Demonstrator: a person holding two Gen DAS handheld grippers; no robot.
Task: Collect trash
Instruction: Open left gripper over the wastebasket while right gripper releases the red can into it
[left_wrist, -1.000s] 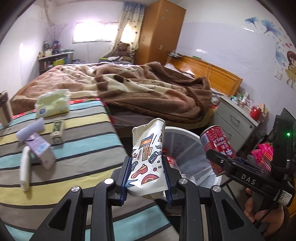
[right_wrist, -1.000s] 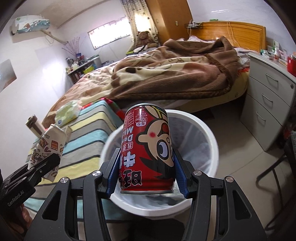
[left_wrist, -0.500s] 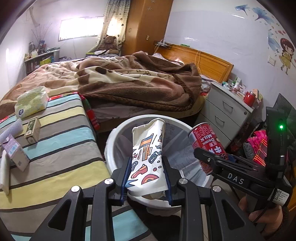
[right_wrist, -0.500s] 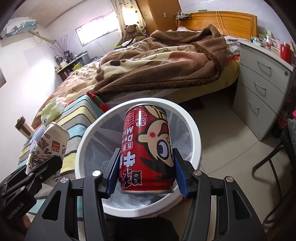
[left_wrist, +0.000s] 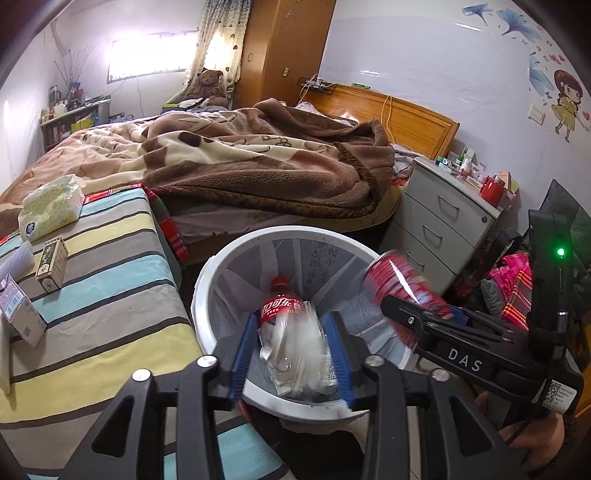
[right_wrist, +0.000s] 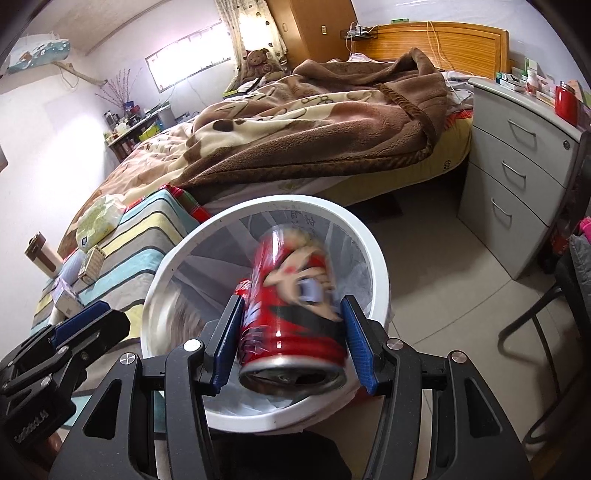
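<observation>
Over the white bin (right_wrist: 373, 258), the red can (right_wrist: 291, 314) with its cartoon face is motion-blurred and tilted between the right gripper (right_wrist: 291, 343) pads, apparently slipping loose. The left gripper (left_wrist: 291, 354) jaws have just been opening and hold nothing; a crushed clear cola bottle (left_wrist: 291, 332) lies inside the bin below.

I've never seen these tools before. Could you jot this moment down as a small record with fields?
Left hand-held gripper: jaws have just been opening, empty, over the bin
Right hand-held gripper: red can between its jaws, blurred and tilted, grip unclear
Bin: white, holds a cola bottle
Striped cover: small boxes and a tissue pack
</observation>
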